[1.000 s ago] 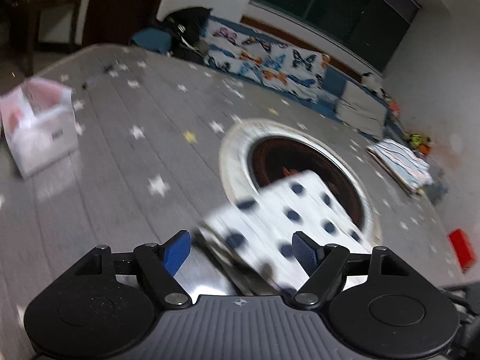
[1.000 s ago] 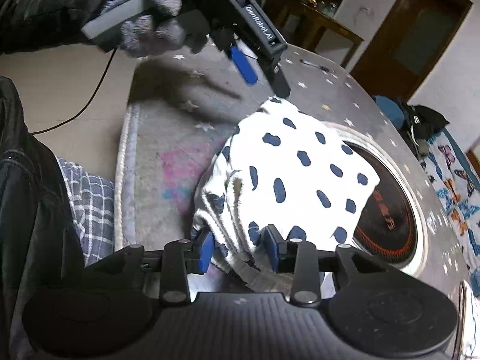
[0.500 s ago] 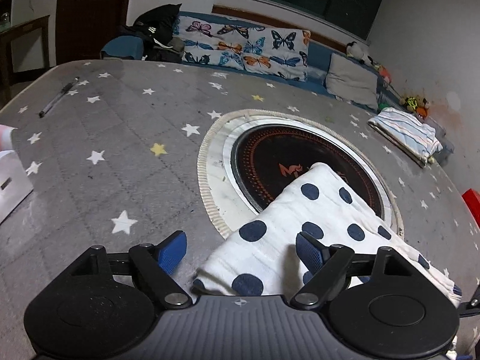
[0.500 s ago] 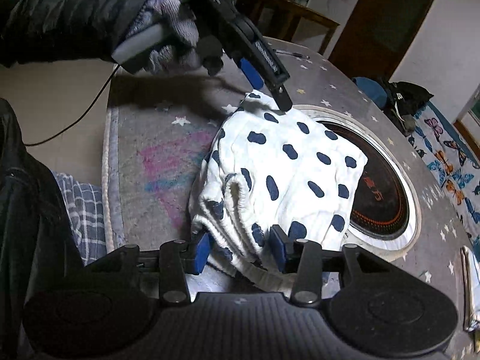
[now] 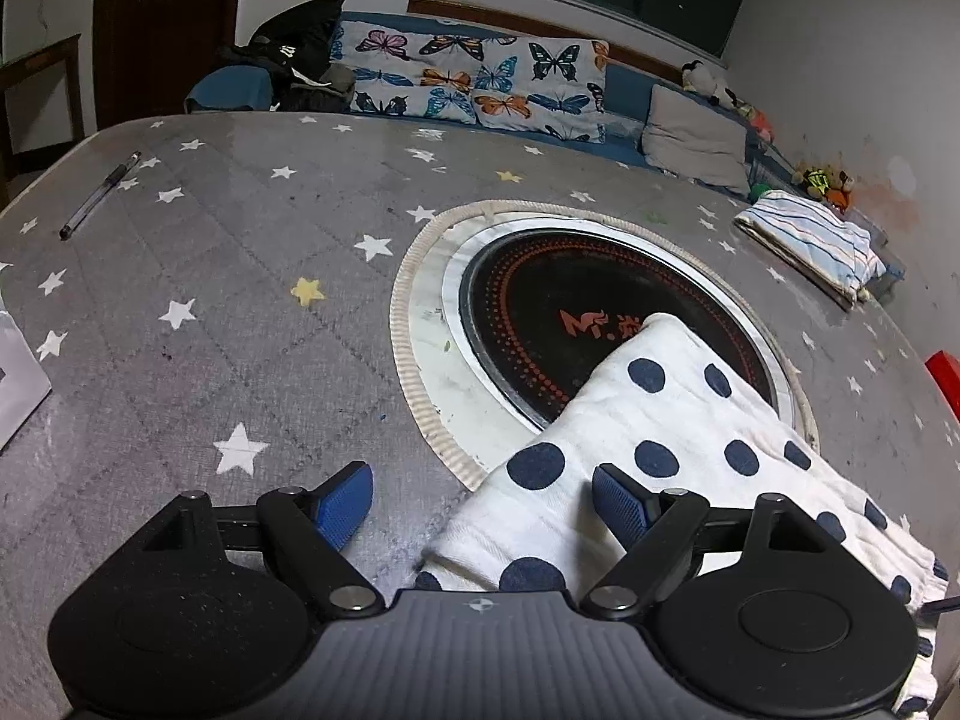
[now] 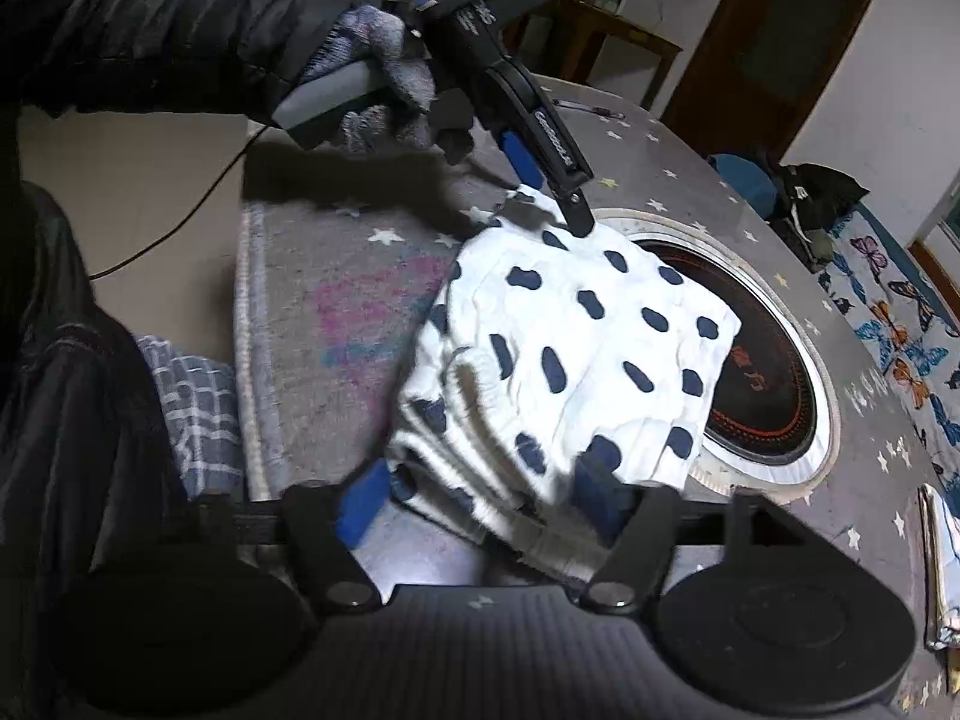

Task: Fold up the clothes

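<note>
A white garment with navy dots (image 6: 576,360) lies folded on the grey star-print table (image 6: 336,276), partly over the round black cooktop (image 6: 774,378). My right gripper (image 6: 480,501) is open at the near hem, whose ribbed edge sits loose between the blue pads. My left gripper (image 6: 552,192), held by a gloved hand (image 6: 384,84), is open, and one finger tip rests on the garment's far corner. In the left wrist view that gripper (image 5: 483,504) straddles the garment's corner (image 5: 660,438), with its right pad (image 5: 621,504) lying on the cloth.
A pen (image 5: 99,195) and a white box (image 5: 18,378) sit at the table's left. A folded striped cloth (image 5: 810,240) and a red object (image 5: 945,372) are at the right edge. A plaid cloth (image 6: 192,408) hangs below the near edge. A butterfly-print sofa (image 5: 480,84) stands behind.
My right gripper has opened and let go of the hem. My left gripper has come down onto the garment's far corner, and the garment now lies flat and still.
</note>
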Motion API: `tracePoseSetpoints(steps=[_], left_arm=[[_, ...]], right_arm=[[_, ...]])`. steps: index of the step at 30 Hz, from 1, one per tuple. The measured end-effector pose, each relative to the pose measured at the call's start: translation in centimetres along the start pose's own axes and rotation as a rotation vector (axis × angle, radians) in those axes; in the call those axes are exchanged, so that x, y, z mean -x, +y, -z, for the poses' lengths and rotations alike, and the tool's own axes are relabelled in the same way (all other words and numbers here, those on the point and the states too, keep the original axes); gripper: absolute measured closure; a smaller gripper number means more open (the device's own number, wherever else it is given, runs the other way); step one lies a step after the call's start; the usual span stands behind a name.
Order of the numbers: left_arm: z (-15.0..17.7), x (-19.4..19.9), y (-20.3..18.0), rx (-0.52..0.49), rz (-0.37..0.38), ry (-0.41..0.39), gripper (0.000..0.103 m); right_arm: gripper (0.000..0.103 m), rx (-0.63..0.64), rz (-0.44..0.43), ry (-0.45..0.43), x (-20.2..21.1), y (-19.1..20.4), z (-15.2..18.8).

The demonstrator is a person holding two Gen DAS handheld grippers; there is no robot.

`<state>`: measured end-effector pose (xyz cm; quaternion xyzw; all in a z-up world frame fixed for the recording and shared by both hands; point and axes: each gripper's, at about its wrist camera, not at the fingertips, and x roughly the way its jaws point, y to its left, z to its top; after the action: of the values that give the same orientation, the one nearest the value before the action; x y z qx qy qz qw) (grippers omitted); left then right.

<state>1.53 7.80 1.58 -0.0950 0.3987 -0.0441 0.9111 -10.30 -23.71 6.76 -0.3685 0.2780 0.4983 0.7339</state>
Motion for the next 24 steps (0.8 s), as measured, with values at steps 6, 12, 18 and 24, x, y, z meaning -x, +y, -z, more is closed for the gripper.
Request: tracePoseSetpoints(steps=[6, 12, 18, 24], left_arm=[[-0.3, 0.6, -0.3, -0.014, 0.004, -0.016, 0.02], [-1.1, 0.3, -0.6, -0.037, 0.012, -0.039, 0.02], [-1.1, -1.2, -0.7, -0.064, 0.028, -0.015, 0.02], [-0.7, -1.5, -0.8, -0.092, 0.085, 0.016, 0.022]], right_arm=[[0.027, -0.111, -0.057, -0.037, 1.7, -0.9, 0.3], [0.027, -0.377, -0.025, -0.103, 3.1, -4.3, 1.4], [0.027, -0.646, 0.049, -0.115, 2.1, -7.5, 3.0], [0.027, -0.773, 0.022, -0.082, -0.2, -8.1, 4.4]])
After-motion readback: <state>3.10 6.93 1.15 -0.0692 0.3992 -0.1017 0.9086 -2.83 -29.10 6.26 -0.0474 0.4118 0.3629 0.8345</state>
